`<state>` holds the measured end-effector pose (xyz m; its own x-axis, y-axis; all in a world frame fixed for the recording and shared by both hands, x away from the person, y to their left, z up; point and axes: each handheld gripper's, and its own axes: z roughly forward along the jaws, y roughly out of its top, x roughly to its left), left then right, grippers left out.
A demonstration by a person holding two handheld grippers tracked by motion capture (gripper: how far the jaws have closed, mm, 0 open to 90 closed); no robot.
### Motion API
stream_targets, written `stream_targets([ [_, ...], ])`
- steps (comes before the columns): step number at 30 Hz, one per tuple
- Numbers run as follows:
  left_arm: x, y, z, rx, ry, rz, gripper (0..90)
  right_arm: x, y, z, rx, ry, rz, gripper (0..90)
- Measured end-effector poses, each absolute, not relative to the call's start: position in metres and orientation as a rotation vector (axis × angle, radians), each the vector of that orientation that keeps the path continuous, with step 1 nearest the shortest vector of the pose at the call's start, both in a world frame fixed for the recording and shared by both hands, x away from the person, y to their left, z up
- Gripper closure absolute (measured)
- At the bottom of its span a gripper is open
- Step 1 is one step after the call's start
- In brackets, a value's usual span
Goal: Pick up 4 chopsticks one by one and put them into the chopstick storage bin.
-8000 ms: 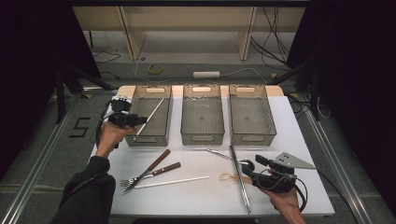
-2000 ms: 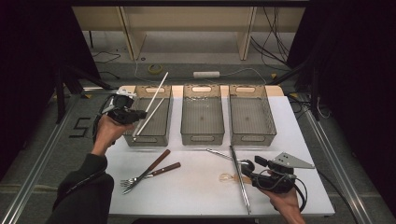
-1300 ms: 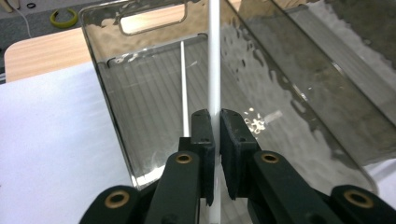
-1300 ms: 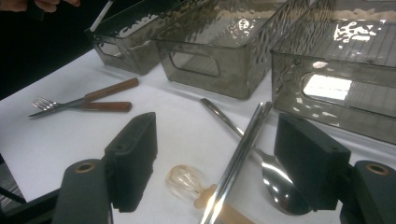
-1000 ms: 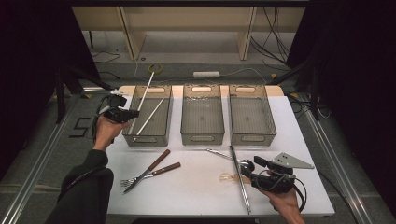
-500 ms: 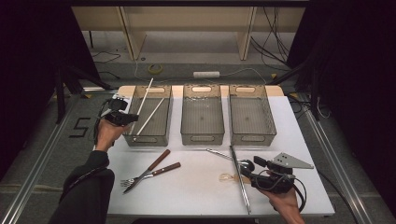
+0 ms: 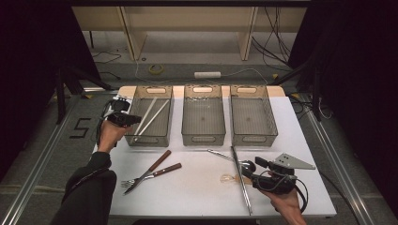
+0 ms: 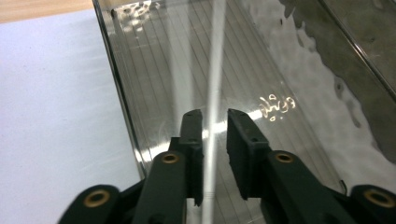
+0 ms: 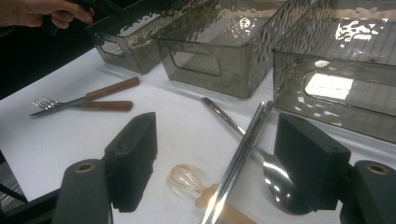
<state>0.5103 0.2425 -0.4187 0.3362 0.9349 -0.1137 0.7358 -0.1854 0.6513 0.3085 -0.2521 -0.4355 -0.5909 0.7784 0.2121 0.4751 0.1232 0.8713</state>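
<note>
Hovering at the near-left corner of the left bin [image 7: 151, 117], our left gripper [image 8: 214, 122] has just been opening its jaws; a pale chopstick [image 8: 215, 84] runs between them, released, and lies slanting in that bin beside a second chopstick [image 7: 143, 112]; near the front right edge of the table [image 7: 197, 197], our right gripper [image 9: 215, 163] stands wide apart, grasping nothing, over a long metal rod [image 9: 238, 158], a spoon [image 9: 275, 179] and a small whisk [image 9: 187, 179]; two wooden-handled utensils [image 7: 152, 172] lie toward the front left.
</note>
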Motion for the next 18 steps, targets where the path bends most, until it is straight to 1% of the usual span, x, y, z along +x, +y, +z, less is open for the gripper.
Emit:
stream_targets([
  [2,0.506,0.241,-0.415,1.979,1.444,0.403,64.5,0.308,-0.252,-0.435,1.225,2.111,1.455,30.9],
  [6,0.493,0.236,-0.409,1.952,1.42,0.393,54.6,0.308,-0.252,-0.435,1.227,2.119,1.449,30.8],
  [13,0.465,0.226,-0.409,1.932,1.366,0.394,43.7,0.311,-0.249,-0.437,1.237,2.171,1.397,31.1],
  [16,0.456,0.224,-0.411,1.938,1.36,0.425,40.2,0.311,-0.246,-0.437,1.241,2.192,1.344,31.2],
  [18,0.449,0.224,-0.411,1.914,1.351,0.403,37.9,0.312,-0.244,-0.437,1.257,2.2,1.303,31.5],
])
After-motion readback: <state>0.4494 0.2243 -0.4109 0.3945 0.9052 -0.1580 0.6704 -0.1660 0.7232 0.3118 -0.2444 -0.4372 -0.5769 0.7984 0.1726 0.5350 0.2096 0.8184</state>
